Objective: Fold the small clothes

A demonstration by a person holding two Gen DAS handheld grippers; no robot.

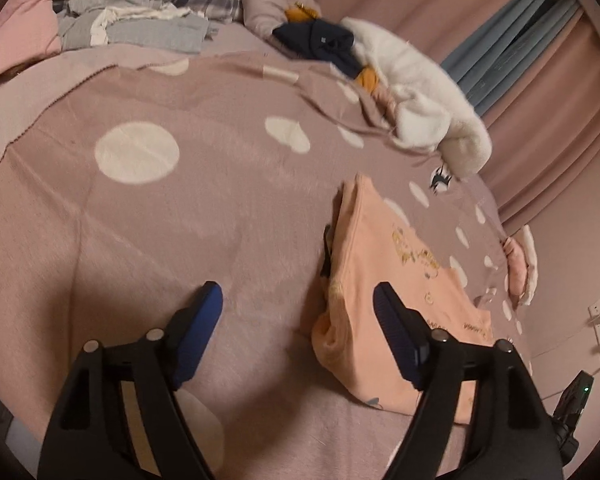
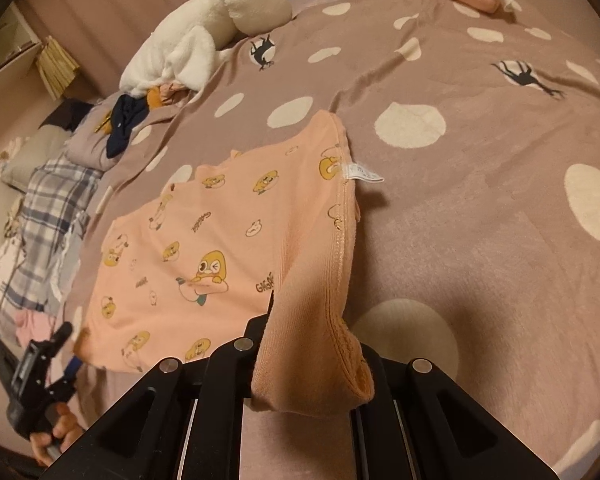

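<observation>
The peach printed garment (image 2: 204, 240) lies on the bed's spotted blanket (image 2: 480, 240), between the white plush toy (image 2: 204, 32) and the near edge of the bed. One hem is lifted off the blanket.

**Claw state**
- Right claw (image 2: 300, 344): closed, pinching the lifted hem, which drapes over its fingers.
- Left claw (image 1: 298, 300): jaws wide apart and holding nothing. One blue pad (image 1: 392, 332) sits over the garment's near edge; the other is above bare blanket beside it.

**Risks, as judged from this position**
1. Single-point hold. Only the right claw holds cloth. If it pulls the hem across, the free side of the garment may drag and bunch rather than fold flat.
2. Shallow grip. The hem is thick and rolled at the pinch, so it could slip out under tension.
3. Blanket capture. If the left claw closes low, beside the garment, it could take the soft blanket along with the cloth.
4. Skewed fold. With the garment already creased along its edge, an uneven lift would set the fold line crooked.
</observation>
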